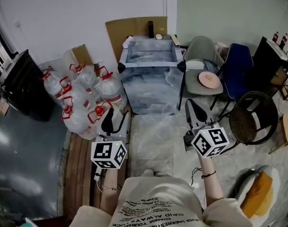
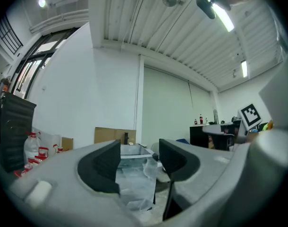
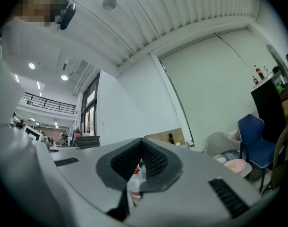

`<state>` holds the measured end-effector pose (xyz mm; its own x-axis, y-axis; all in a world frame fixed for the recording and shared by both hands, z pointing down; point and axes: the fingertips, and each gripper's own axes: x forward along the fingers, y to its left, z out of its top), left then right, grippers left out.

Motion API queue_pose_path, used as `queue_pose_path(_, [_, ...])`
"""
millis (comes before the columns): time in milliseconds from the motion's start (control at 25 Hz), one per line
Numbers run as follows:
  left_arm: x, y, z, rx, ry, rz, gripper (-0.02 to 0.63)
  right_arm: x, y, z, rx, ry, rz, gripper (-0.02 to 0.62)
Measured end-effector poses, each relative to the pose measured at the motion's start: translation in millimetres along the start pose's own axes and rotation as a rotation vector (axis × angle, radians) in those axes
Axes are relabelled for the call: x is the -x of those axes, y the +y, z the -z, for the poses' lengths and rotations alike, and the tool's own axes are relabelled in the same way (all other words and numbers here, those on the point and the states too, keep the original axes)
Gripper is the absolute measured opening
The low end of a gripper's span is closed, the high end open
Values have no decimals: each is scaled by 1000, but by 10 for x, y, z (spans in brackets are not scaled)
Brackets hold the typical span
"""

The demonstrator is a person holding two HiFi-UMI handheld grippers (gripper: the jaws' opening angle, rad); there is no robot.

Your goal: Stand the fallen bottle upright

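Note:
A table (image 1: pixel 151 63) wrapped in clear plastic stands ahead of me. At its far left corner a small pale bottle (image 1: pixel 127 42) seems to lie on its side. A dark bottle (image 1: pixel 150 30) stands upright at the far edge; the left gripper view shows it too (image 2: pixel 126 138). My left gripper (image 1: pixel 113 122) is held level before the table's near left corner, well short of it, open with nothing between its pads (image 2: pixel 139 162). My right gripper (image 1: pixel 192 107) hovers by the table's near right leg. Its jaws meet at the tips (image 3: pixel 140 148) and hold nothing.
Several large water jugs (image 1: pixel 82 93) with red caps crowd the floor left of the table. A black bin (image 1: pixel 23 84) is further left. A grey chair with a pink plate (image 1: pixel 207 79), a blue chair (image 1: pixel 236 65) and a wicker chair (image 1: pixel 252 119) stand on the right. Cardboard (image 1: pixel 130 27) leans on the wall.

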<state>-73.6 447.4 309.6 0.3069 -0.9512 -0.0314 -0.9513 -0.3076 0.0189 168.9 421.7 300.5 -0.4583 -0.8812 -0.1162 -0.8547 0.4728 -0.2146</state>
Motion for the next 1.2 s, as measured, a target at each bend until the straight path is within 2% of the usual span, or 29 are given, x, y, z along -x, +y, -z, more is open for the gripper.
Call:
queue_pose_path(120, [30, -37, -27, -16, -14, -17, 253, 42, -32, 5, -5, -3, -8, 3])
queue_pose_path(360, [-1, 33, -107, -84, -38, -57, 322, 35, -97, -2, -21, -20, -11, 3])
queue_pose_path(680, [-230, 163, 30, -65, -15, -66, 331, -177, -257, 78, -36, -9, 0, 3])
queue_pose_path(920, [-678, 341, 343, 4, 63, -15, 331, -600, -468, 231, -38, 22, 22, 3])
queue_pose_path(1040, [-982, 462, 418, 10, 76, 9, 331, -927, -610, 308, -51, 34, 31, 3])
queue_pose_path(1200, [-1444, 725, 420, 10, 79, 4, 331, -1415, -798, 350, -61, 41, 41, 3])
